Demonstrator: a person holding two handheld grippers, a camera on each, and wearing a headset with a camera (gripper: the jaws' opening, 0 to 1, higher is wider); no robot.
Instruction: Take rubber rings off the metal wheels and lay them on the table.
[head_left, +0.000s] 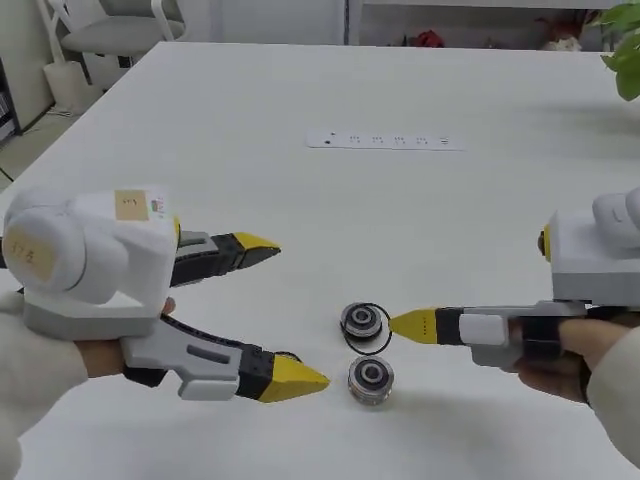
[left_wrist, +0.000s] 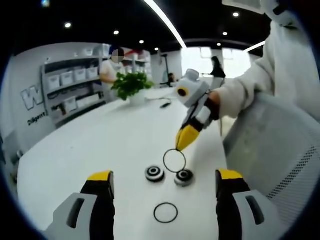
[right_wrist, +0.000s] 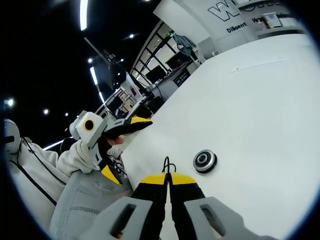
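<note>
The table (head_left: 400, 200) is plain white. The left gripper (head_left: 298, 311) and right gripper (head_left: 397, 323) have white bodies, black jaws and yellow tips. The wheels (head_left: 371, 377) are silver with dark hubs; each ring (left_wrist: 164, 161) is black. The plant (left_wrist: 131, 84) is green, the sleeve (head_left: 30, 370) off-white.

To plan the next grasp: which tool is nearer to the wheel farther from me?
Right. The right tool, shut on a rubber ring, has its tip beside that wheel; the open left tool is farther off, opposite.
</note>
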